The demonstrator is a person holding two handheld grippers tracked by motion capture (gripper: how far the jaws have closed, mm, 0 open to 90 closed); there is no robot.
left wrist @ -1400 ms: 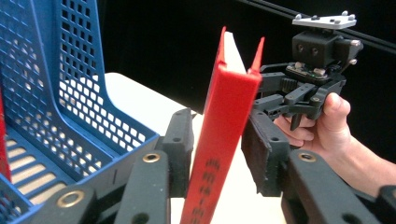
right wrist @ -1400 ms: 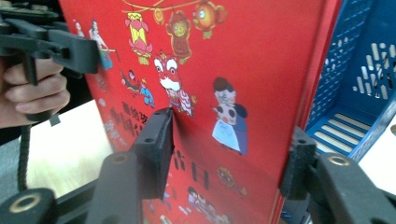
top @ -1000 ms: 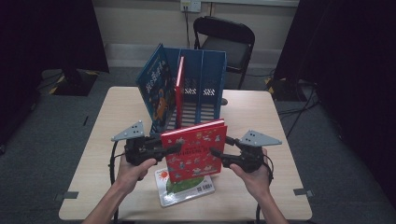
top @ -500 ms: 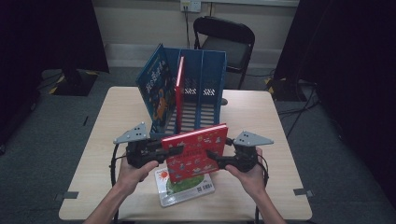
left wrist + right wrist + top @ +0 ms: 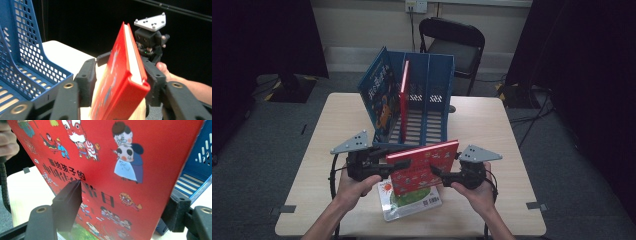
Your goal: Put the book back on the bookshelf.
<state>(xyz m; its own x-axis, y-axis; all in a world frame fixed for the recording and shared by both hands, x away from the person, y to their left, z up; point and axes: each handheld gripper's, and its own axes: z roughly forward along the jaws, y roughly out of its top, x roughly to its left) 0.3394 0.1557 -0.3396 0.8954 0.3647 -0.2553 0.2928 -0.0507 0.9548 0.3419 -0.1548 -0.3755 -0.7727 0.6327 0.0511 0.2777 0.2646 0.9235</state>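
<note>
A: Where is the red book (image 5: 424, 165) at this moment?

B: It is in the air above the table (image 5: 492, 125), held between the two grippers. It stands on its edge and is tilted, just in front of the blue file rack (image 5: 427, 95).

A: How does the left gripper (image 5: 404, 162) hold it?

B: In the left gripper view the jaws stand on both sides of the book's corner, one against the cover and one against the back. So this claw is clenched on the red book.

A: And the right gripper (image 5: 435, 172)?

B: It takes the book from the opposite side. In the right gripper view one jaw lies over the printed cover and the other one is behind the book's edge. It is grasping the red book also.

A: Is something under the book?

B: Yes, a second picture book (image 5: 409, 202) with a green and white cover lies flat on the table, near to the person's edge.

A: What is inside the rack?

B: A thin red book (image 5: 404, 92) stands upright in one compartment, and a blue book (image 5: 379, 92) leans at the left side of the rack.
</note>
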